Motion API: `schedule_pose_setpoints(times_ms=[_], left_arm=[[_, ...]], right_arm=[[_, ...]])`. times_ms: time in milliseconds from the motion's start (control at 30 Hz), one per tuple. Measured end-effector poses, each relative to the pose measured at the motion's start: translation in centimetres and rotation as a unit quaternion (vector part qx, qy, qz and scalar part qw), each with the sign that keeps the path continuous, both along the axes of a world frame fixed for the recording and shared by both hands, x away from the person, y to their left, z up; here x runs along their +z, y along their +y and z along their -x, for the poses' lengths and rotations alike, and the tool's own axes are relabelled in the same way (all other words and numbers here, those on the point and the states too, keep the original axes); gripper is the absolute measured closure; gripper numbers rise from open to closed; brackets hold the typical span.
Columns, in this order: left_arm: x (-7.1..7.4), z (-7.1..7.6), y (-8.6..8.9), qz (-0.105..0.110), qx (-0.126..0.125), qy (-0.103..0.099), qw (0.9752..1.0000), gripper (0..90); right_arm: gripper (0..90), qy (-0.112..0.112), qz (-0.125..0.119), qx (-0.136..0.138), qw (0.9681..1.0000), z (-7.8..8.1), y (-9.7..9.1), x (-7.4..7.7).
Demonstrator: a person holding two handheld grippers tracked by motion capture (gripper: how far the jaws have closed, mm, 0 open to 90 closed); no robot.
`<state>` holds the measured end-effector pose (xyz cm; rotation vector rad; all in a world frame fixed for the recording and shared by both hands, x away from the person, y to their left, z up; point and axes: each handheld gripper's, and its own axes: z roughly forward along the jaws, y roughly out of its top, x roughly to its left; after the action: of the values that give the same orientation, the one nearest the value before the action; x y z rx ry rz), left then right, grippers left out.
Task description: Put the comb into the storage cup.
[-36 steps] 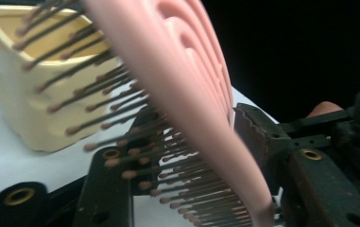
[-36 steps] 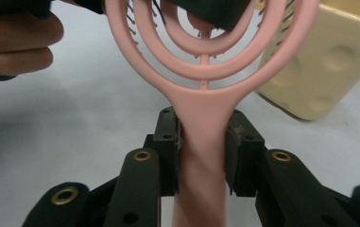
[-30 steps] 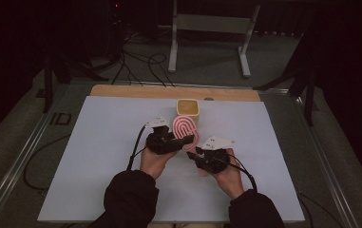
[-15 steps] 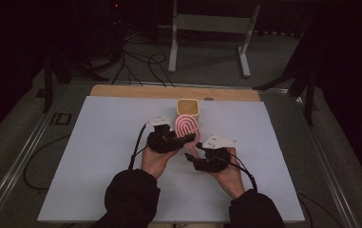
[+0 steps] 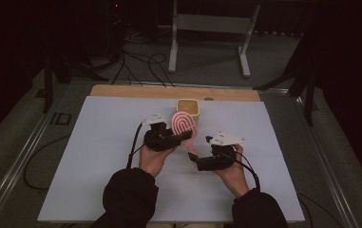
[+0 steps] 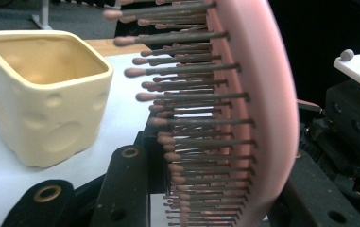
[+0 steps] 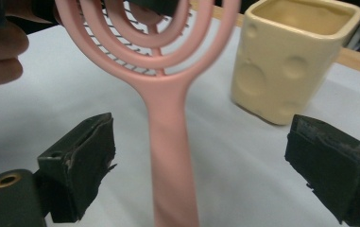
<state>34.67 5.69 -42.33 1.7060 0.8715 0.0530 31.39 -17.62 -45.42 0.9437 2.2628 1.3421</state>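
- Left gripper (image 5: 181, 137): jaws shut on the head of the pink hairbrush (image 5: 184, 126), brush held up off the tabletop (image 5: 98, 142); in the left gripper view the bristles (image 6: 187, 118) point toward 9 o'clock, pink back rim at the 3 o'clock side.
- Right gripper (image 5: 195, 161): jaws have just been opening and now stand wide; in the right gripper view the pink handle (image 7: 170, 151) runs up between the two pads, touching neither.
- Change vs a second ago: in the high view the right gripper was closed in tight on the handle end; now it has let go and sits slightly back toward 5 o'clock of the brush. Left hand has not shifted.
- Meaning, as a judgement: handover done; brush now carried by the left gripper alone, right one free to pull away.
- Brush place: tabletop centre, just at 6 o'clock of the yellow square cup (image 5: 188, 107), head tilted, handle pointing down toward 5 o'clock.
- Cup: upright, looks empty, dimpled sides, near the brush but apart from it.
- Likely next: brush goes into the cup, handle down; risk is the head slipping in a grip on bristles.
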Motion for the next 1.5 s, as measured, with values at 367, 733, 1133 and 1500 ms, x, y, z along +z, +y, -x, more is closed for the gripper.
schedule_pose_setpoints(times_ms=[367,733,1133,1500], left_arm=[[0.3,-0.6,1.2,0.007,0.014,0.003,0.9999,64.5],[0.7,-1.0,1.6,0.007,0.019,-0.001,0.9998,64.5],[1.4,-1.4,2.4,0.01,0.029,-0.006,0.9995,64.4],[2.2,-1.9,2.9,0.008,0.035,-0.013,0.9993,64.4]], right_arm=[[8.8,0.002,-0.001,-0.018,0.9998,0.1,-1.5,-0.3],[8.8,-0.001,0.001,-0.032,0.9995,0.4,-3.1,-0.1],[8.8,-0.006,0.001,-0.044,0.999,0.9,-4.7,-0.8],[8.8,-0.007,-0.02,-0.055,0.9982,1.6,-6.8,-1.4]])
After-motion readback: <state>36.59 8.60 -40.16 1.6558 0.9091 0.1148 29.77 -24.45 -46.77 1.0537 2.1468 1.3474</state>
